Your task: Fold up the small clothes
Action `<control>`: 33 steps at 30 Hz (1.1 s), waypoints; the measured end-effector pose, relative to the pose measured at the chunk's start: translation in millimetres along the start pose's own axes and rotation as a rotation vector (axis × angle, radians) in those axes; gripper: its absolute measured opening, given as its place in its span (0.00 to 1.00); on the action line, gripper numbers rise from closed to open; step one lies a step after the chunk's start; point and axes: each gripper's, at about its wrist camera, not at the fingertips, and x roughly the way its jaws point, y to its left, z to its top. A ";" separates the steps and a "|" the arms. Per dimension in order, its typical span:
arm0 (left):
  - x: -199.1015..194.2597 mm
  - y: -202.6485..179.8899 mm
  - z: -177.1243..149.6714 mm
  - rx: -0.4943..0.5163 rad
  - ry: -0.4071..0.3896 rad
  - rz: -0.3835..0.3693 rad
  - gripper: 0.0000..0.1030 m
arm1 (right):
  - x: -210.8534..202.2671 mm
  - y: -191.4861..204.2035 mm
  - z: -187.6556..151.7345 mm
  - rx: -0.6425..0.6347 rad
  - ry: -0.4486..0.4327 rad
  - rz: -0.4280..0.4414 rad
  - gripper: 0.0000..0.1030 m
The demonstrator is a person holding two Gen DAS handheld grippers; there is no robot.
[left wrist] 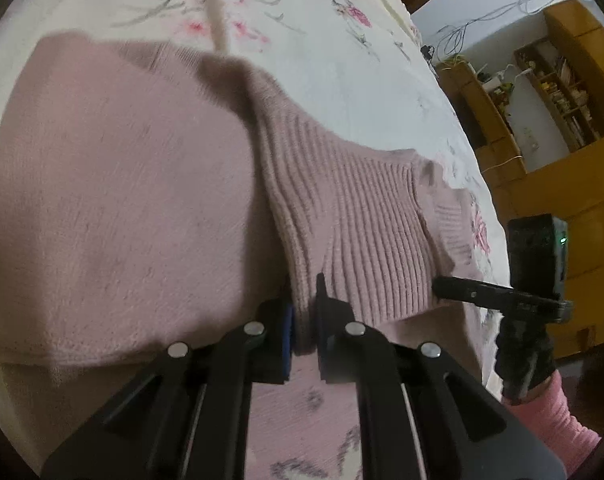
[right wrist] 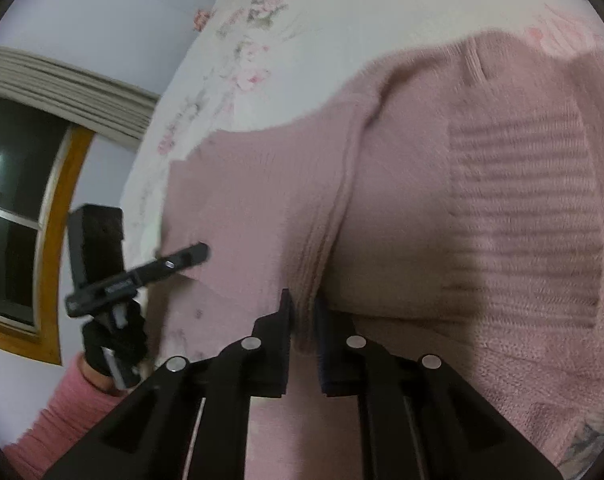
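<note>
A floral bedspread [left wrist: 341,80] fills most of both views. On it, a pink knit sweater [left wrist: 114,184] is spread, its plain body taking up the centre of the spread and a ribbed band [left wrist: 361,216] lifted off it at the near edge.

Beyond the bedspread's far right edge, yellow wooden shelving [left wrist: 557,92] is seen against a white wall, with loose cables above it. Off the bedspread's left edge, in the right wrist view, a dark window [right wrist: 14,216] in a yellow frame is seen.

The left gripper [left wrist: 303,320] is clamped on a bunched fold of the ribbed band at the sweater's near edge; knit is pinched between both pads. The right gripper [right wrist: 303,320] is likewise clamped on a vertical fold of the sweater, near a ribbed panel [right wrist: 521,224]. Whether both folds belong to the same hem cannot be settled, as both views are motion-blurred.

Each gripper is seen from the other's camera, beside the sweater's edge: the right one [left wrist: 441,284] with its tip touching the knit, held by a black-gloved hand [left wrist: 525,360] with a pink sleeve [left wrist: 553,428] below it.
</note>
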 end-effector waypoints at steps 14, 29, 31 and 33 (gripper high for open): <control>-26.7 -23.5 -25.5 0.042 -0.074 0.111 0.38 | -22.8 10.0 -25.5 0.023 -0.122 -0.004 0.28; -151.0 -60.7 -226.9 0.017 -0.142 0.349 0.61 | -110.4 54.9 -240.0 0.007 -0.236 -0.238 0.39; -162.0 -62.4 -245.1 0.014 -0.155 0.396 0.61 | -115.5 63.1 -260.3 0.005 -0.261 -0.285 0.44; -173.2 -64.0 -261.3 0.007 -0.174 0.435 0.61 | -121.2 70.1 -280.0 0.011 -0.281 -0.312 0.47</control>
